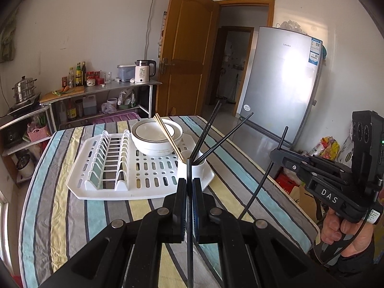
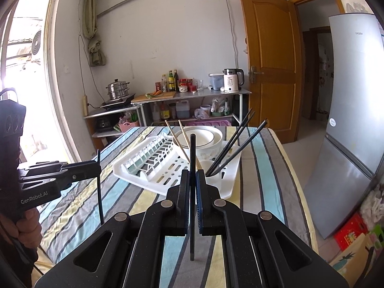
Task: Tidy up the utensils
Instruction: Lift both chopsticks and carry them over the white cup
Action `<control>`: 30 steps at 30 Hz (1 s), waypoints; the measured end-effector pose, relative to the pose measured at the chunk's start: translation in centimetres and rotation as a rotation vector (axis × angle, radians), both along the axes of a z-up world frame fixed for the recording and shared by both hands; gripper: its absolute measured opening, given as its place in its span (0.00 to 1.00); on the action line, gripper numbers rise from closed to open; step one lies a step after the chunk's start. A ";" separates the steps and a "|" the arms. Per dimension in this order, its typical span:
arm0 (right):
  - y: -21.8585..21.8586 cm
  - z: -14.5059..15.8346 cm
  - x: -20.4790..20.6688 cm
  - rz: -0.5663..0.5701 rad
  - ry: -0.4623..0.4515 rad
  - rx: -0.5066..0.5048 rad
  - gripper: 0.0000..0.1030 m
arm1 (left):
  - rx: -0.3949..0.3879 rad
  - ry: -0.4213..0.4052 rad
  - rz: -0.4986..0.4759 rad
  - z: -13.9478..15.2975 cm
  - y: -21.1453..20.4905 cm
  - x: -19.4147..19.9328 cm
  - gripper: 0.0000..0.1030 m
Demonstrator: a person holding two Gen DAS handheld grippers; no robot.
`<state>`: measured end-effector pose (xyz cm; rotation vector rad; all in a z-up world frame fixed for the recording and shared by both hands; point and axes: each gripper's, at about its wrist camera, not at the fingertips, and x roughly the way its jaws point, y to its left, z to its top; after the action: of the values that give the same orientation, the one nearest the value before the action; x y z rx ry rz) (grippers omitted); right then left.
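Observation:
My left gripper [image 1: 189, 182] is shut on a black chopstick [image 1: 189, 168] that stands upright between its pads. My right gripper [image 2: 192, 175] is shut on another black chopstick [image 2: 192, 148], also upright. Each shows in the other's view: the right gripper [image 1: 276, 153] at the right, the left gripper [image 2: 97, 166] at the left. Both hang above the striped table, short of the white dish rack [image 1: 108, 189]. The rack's white utensil cup [image 1: 195, 171] holds three black chopsticks [image 1: 208, 132] and a wooden pair [image 1: 168, 136]. Stacked white bowls [image 1: 156, 141] sit behind the cup.
The table's striped cloth [image 1: 72, 216] runs to an edge on the right. A silver fridge [image 1: 283, 84] stands beyond it, with bags [image 1: 328, 146] on the floor. A metal shelf [image 2: 192, 96] with kettle, bottles and a steamer pot lines the far wall beside an open wooden door [image 2: 271, 60].

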<state>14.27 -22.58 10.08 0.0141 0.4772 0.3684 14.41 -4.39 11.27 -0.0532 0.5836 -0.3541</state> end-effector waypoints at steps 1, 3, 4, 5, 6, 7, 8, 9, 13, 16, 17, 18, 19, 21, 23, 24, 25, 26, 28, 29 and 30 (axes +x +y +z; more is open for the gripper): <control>0.1 0.1 -0.1 0.001 -0.002 0.001 0.05 | 0.000 -0.003 -0.001 0.1 0.0 -0.2 0.04; 0.1 0.1 -0.4 0.002 -0.006 0.001 0.05 | 0.000 -0.008 -0.003 0.4 0.1 -0.7 0.04; 0.1 0.2 -0.6 0.003 -0.008 0.001 0.05 | 0.000 -0.011 -0.004 0.5 0.1 -0.9 0.04; 0.2 0.3 -0.8 0.003 -0.011 0.001 0.05 | -0.001 -0.015 -0.006 0.7 0.2 -1.1 0.04; 0.2 0.4 -0.8 0.002 -0.012 0.001 0.05 | 0.001 -0.019 -0.005 0.8 0.2 -1.2 0.04; 0.1 0.4 -0.9 0.001 -0.013 0.002 0.05 | 0.002 -0.022 -0.004 1.0 0.2 -1.3 0.04; 0.1 0.5 -1.0 0.000 -0.014 0.002 0.05 | 0.001 -0.024 -0.005 1.1 0.3 -1.3 0.04; 0.1 0.5 -1.0 -0.001 -0.015 0.002 0.05 | 0.000 -0.024 -0.004 1.1 0.4 -1.3 0.04; 0.0 0.6 -1.0 -0.003 -0.015 0.001 0.05 | -0.002 -0.019 -0.003 1.3 0.6 -0.8 0.04; 0.0 0.6 -1.1 -0.004 -0.015 0.000 0.05 | -0.001 -0.013 -0.002 1.2 0.7 -0.3 0.04; 0.0 0.7 -1.0 -0.005 -0.016 0.000 0.05 | 0.001 -0.010 -0.002 1.2 0.7 -0.1 0.04; 0.0 0.7 -1.0 -0.005 -0.016 0.000 0.05 | 0.004 -0.008 -0.001 1.2 0.6 0.1 0.04; 0.0 0.8 -0.9 -0.005 -0.017 0.000 0.05 | 0.007 -0.005 -0.001 1.2 0.6 0.3 0.04; 0.0 0.9 -0.8 -0.006 -0.020 -0.002 0.05 | 0.010 -0.001 -0.004 1.2 0.5 0.7 0.04; -0.1 1.1 -0.7 -0.008 -0.025 -0.003 0.05 | 0.020 -0.003 -0.005 1.5 0.3 1.1 0.04; -0.1 1.2 -0.6 -0.010 -0.026 -0.003 0.05 | 0.025 -0.006 -0.006 1.6 0.3 1.3 0.04; 0.0 1.2 -0.5 -0.011 -0.028 -0.003 0.05 | 0.028 -0.008 -0.007 1.9 0.2 1.6 0.04; 0.0 1.4 -0.4 -0.013 -0.031 -0.004 0.05 | 0.032 -0.010 -0.008 2.1 0.1 1.8 0.04; -0.1 1.7 0.0 -0.017 -0.035 -0.004 0.05 | 0.044 -0.020 -0.010 2.7 -0.2 2.5 0.04; -0.1 1.8 0.1 -0.019 -0.037 -0.004 0.05 | 0.048 -0.025 -0.011 3.0 -0.3 2.8 0.04; -0.1 2.0 0.3 -0.019 -0.039 -0.005 0.05 | 0.050 -0.027 -0.014 3.3 -0.5 3.2 0.04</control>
<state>14.61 -22.64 12.03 0.0066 0.4388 0.3478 17.64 -4.84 14.59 0.0034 0.5656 -0.3535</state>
